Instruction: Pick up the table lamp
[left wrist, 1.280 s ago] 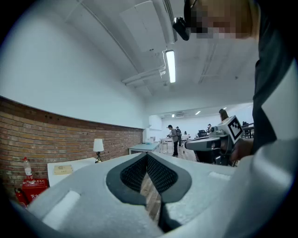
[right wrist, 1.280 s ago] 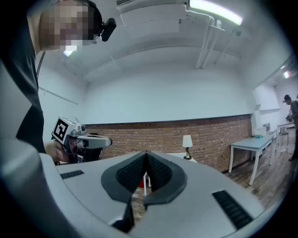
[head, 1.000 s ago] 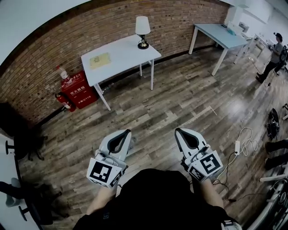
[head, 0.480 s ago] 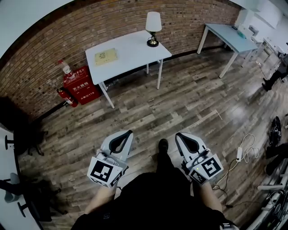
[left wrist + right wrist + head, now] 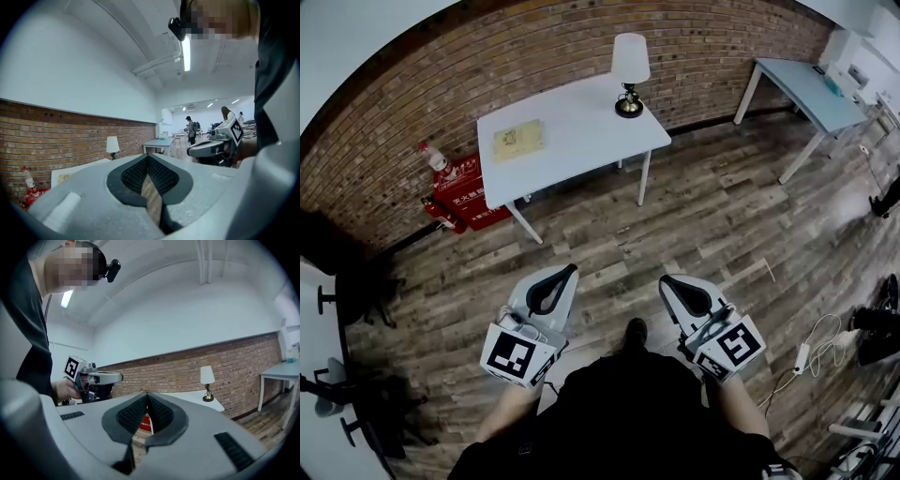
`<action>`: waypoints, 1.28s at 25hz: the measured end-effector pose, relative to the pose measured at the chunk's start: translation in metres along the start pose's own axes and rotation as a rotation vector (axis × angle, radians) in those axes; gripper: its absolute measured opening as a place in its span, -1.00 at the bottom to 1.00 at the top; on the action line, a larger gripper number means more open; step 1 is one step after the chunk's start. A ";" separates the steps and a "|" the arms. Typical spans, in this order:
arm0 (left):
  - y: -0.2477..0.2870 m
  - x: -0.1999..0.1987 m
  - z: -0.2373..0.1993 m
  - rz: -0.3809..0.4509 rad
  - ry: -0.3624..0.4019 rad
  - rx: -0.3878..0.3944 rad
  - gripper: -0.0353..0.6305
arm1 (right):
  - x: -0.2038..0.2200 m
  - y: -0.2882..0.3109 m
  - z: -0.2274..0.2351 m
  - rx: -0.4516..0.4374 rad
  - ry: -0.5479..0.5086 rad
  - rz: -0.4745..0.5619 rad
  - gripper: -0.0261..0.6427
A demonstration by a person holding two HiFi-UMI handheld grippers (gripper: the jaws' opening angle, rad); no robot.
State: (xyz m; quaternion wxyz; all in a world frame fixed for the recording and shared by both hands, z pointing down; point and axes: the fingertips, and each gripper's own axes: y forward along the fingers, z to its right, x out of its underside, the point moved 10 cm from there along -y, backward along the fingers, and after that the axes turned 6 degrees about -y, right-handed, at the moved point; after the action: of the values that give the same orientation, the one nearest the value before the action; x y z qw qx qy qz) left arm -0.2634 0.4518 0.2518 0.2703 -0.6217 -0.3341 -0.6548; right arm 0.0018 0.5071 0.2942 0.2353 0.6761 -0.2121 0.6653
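Note:
The table lamp (image 5: 629, 73), with a white shade and dark metal base, stands upright at the far right corner of a white table (image 5: 572, 141) against the brick wall. It also shows small in the left gripper view (image 5: 112, 146) and the right gripper view (image 5: 206, 380). My left gripper (image 5: 567, 272) and right gripper (image 5: 667, 280) are held side by side over the wooden floor, well short of the table. Both are shut with their tips meeting and nothing between them.
A yellowish sheet (image 5: 518, 140) lies on the white table. Red fire extinguishers and a red box (image 5: 455, 192) sit by the wall at the left. A second pale table (image 5: 811, 89) stands far right. Cables (image 5: 811, 347) trail on the floor at right.
The table and lamp have drawn closer and shifted right in the head view as the person walks toward them. Both grippers stay shut and level in front of the body.

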 end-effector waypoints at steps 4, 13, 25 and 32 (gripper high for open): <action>0.065 -0.016 -0.007 0.014 0.005 0.005 -0.87 | -0.005 0.005 0.067 -0.008 -0.004 -0.068 -0.88; 0.153 -0.016 -0.026 -0.031 -0.018 0.023 -0.87 | 0.016 0.021 0.143 0.001 0.111 -0.087 -0.88; 0.279 -0.017 -0.106 -0.025 -0.024 0.071 -0.87 | 0.027 0.096 0.257 0.077 0.104 -0.057 -0.88; 0.382 -0.031 -0.198 -0.027 -0.032 0.097 -0.87 | 0.009 0.194 0.343 0.046 0.052 -0.057 -0.88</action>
State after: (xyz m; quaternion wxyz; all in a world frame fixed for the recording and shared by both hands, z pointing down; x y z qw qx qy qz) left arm -0.0924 0.0561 0.2593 0.2860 -0.6137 -0.3783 -0.6313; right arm 0.1595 0.1464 0.3083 0.2439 0.6696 -0.1715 0.6802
